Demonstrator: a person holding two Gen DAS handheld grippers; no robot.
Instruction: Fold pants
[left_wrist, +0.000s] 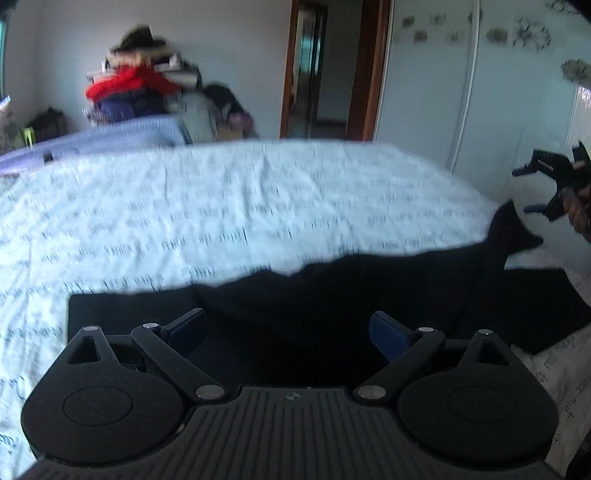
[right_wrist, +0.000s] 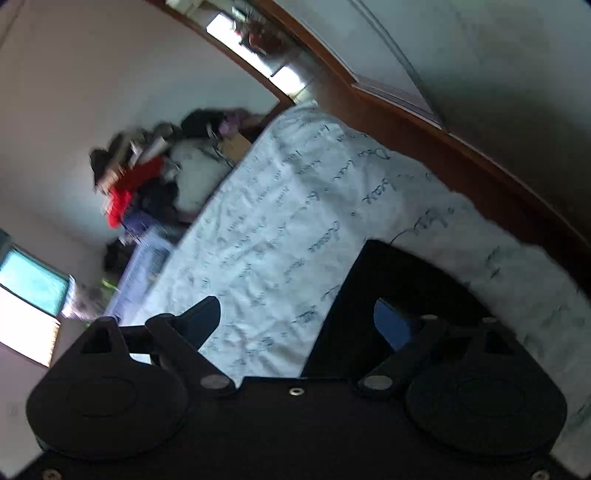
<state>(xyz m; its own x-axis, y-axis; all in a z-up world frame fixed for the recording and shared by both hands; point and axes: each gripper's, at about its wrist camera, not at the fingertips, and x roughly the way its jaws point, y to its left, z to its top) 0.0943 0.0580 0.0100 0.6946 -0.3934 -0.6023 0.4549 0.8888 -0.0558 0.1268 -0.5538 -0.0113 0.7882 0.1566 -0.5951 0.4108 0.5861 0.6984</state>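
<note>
- Left wrist view: the left gripper (left_wrist: 288, 328) sits at 6 o'clock with its jaws spread wide and nothing between them. Its two blue-faced fingers (left_wrist: 388, 336) hang over the black pants (left_wrist: 369, 295); whether they touch the cloth I cannot tell, as black lies against black there.
- Left wrist view: the pants lie on the near part of the bed (left_wrist: 221, 214), running from about 7 o'clock across to 3 o'clock. A flat squared end shows at the left. At the right one part lies flat toward the bed's edge and another peaks up at 3 o'clock.
- Left wrist view: the right gripper (left_wrist: 532, 188) appears at 3 o'clock in a person's hand (left_wrist: 580, 214), jaws spread apart and empty, clear of the pants and above the raised peak.
- Left wrist view: a pile of clothes (left_wrist: 140, 81) stands at 11 o'clock beyond the bed, and a doorway (left_wrist: 325, 66) at 12 o'clock.
- Right wrist view: the picture is rolled over to one side. The right gripper (right_wrist: 299, 314) at 6 o'clock has its jaws wide apart, nothing clamped. One finger (right_wrist: 203, 317) shows against the bedsheet (right_wrist: 280, 221); the other is in front of the pants (right_wrist: 391, 273).
- Right wrist view: the pants reach from 6 o'clock toward 4 o'clock, their squared end lying flat on the sheet.
</note>
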